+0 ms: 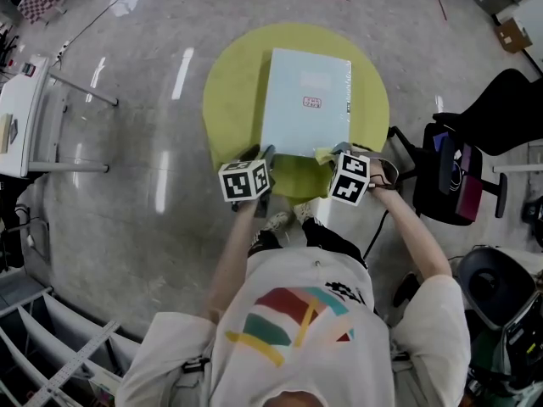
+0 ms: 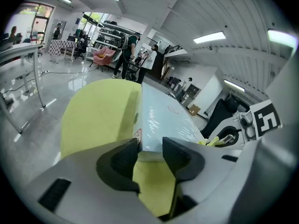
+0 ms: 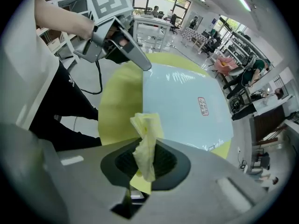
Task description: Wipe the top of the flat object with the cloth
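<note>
Head view: I count one pale blue flat box (image 1: 305, 108), lying on one round yellow-green table (image 1: 229, 100), plus one yellow cloth (image 3: 146, 143). My right gripper (image 3: 145, 160) has its jaws pinched tight on that cloth, down at the box's near right edge. My left gripper (image 2: 150, 153) has its jaws spread apart, with the tips right at the box's near left corner.
</note>
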The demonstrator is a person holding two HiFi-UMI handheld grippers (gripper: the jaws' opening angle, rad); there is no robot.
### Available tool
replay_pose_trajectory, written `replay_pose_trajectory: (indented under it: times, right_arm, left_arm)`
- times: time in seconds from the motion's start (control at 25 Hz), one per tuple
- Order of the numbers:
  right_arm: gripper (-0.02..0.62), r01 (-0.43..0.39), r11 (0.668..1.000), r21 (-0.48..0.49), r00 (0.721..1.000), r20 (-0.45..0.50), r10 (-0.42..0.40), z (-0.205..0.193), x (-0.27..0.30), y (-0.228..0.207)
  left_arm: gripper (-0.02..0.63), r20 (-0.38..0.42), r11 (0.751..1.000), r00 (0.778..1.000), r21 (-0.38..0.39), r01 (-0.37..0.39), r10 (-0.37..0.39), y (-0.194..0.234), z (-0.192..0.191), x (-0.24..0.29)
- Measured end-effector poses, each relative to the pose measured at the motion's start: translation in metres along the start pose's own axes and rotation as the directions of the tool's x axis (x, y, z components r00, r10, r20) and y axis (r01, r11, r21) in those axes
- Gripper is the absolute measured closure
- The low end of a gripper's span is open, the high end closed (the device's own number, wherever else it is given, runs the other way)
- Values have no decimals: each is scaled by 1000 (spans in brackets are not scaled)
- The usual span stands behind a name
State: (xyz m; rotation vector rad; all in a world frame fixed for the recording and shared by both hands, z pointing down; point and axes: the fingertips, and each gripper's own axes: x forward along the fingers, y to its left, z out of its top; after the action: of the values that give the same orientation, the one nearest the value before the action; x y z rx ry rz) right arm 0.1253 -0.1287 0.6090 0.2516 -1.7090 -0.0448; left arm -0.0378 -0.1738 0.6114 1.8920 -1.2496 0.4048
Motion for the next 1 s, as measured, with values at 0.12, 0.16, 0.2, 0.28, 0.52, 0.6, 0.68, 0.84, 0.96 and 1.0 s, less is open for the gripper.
replay_pose_trajectory:
  times: [0.12,0.16,0.2,0.28,0.52,0.6,0.68,0.84,0.96,1.0]
  right_arm:
    - [566,-2,1000,-2,1000,1,2,-1,-1,9]
    - [568,1,1000,-1,1000,2,-1,-1,-1,9]
    - [566,4,1000,1,1000,2,-4,-1,-1,10]
    - [566,8,1000,6,1000,2,-8,-1,-1,10]
    - [566,3,1000,-12,1000,-2,-3,-2,-3,8]
    - [566,55,998,-25,998,-12,-55,-3,-5,-11]
    - [566,107,994,-32,994,-9,-108,3,-9,-39]
    - [566,191,981,-25,982,-3,-191,16,-17,-107]
    - [566,238,971,-23,971,-9,-238,25,-15,-155]
    - [566,252,968,-18,968,-11,-252,27,-13,-171]
  left_arm:
    - [436,-1,1000,1000,-1,3,-3,0,0,0]
    - [436,-1,1000,1000,-1,4,-4,0,0,0]
    - [436,0,1000,1000,-1,4,-4,0,0,0]
    - [436,4,1000,1000,-2,4,-4,0,0,0]
    - [435,8,1000,1000,-5,4,-3,-1,-1,0]
    - [436,6,1000,1000,-4,9,-9,-1,-1,0]
    - [436,9,1000,1000,-6,14,-14,-1,0,0]
    - [436,9,1000,1000,-10,14,-14,-2,-1,0]
    - [436,6,1000,1000,-11,15,-15,-3,-3,0]
    - [436,7,1000,1000,-10,15,-15,-4,-3,1]
